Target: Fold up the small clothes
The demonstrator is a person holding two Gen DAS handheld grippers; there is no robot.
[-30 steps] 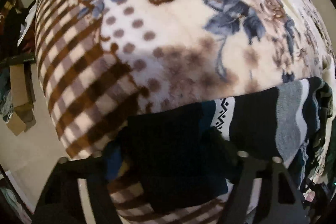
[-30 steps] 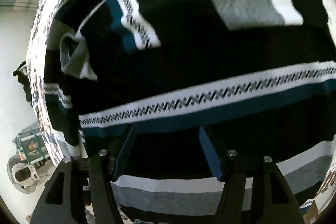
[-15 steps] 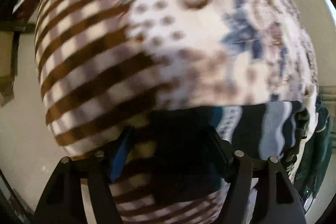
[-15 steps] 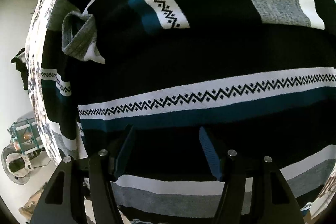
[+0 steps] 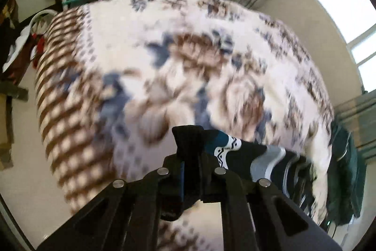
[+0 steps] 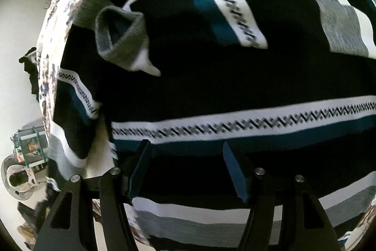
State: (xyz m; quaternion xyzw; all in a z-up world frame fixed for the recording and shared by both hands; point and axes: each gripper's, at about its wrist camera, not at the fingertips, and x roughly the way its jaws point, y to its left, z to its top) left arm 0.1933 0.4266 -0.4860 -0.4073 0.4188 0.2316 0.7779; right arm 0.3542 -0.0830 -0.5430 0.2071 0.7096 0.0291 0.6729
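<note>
We see the left gripper [image 5: 191,157] angled down over a floral blanket [image 5: 164,62], its jaws clenched on a black fold of the striped sweater [image 5: 244,157], which trails away to the right across the bed. The right gripper [image 6: 188,164] points steeply down, jaws spread wide and grasping nothing, poised over the sweater's [image 6: 211,74] zigzag band. Only the right view shows a grey cuff [image 6: 119,39]; only the left shows a window [image 5: 347,4].

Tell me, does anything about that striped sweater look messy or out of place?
Yes. One grey cuff of the sweater stands up, bunched and open, instead of lying flat. The left gripper has pinched a corner, pulling it off the blanket.
</note>
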